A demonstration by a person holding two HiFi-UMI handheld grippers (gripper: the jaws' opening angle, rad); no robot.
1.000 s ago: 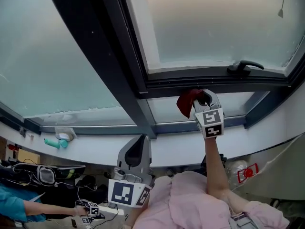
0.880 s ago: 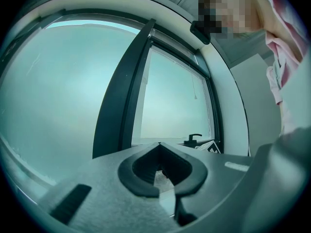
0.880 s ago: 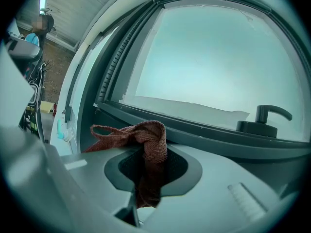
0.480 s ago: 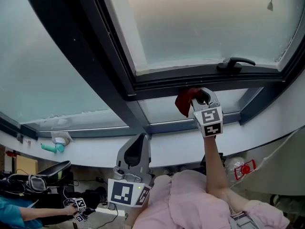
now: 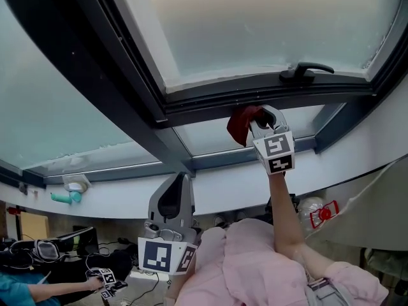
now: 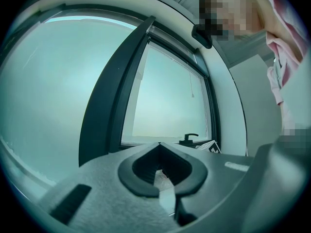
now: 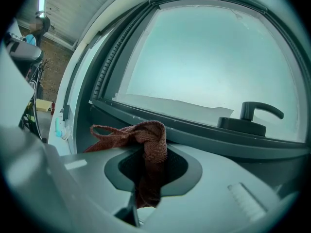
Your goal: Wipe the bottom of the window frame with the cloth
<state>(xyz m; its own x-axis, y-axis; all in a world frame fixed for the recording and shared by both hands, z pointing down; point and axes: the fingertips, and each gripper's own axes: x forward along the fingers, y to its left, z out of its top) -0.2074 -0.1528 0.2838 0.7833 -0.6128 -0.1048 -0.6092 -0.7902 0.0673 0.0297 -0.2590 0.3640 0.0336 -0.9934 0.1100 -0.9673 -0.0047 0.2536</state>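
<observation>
My right gripper (image 5: 258,116) is raised to the dark bottom rail of the window frame (image 5: 268,97), shut on a red-brown cloth (image 5: 241,123) that bunches out to its left against the rail. In the right gripper view the cloth (image 7: 146,149) hangs through the closed jaws, just below the frame's bottom rail (image 7: 194,132), with the black window handle (image 7: 252,115) to the right. My left gripper (image 5: 172,199) is held low near the person's chest, away from the window, shut with nothing in it; its own view faces the window frame (image 6: 112,96) from afar.
A black handle (image 5: 306,71) sits on the sash right of the cloth. A thick dark mullion (image 5: 115,81) runs diagonally at left. On the white sill lie a teal object (image 5: 64,197) and a red tag (image 5: 322,213). Another person's hand and cables (image 5: 102,279) are at lower left.
The right gripper with the cloth has slid a little left along the bottom rail. The head view has shifted so the whole window sits higher and further left. The left gripper stays low.
</observation>
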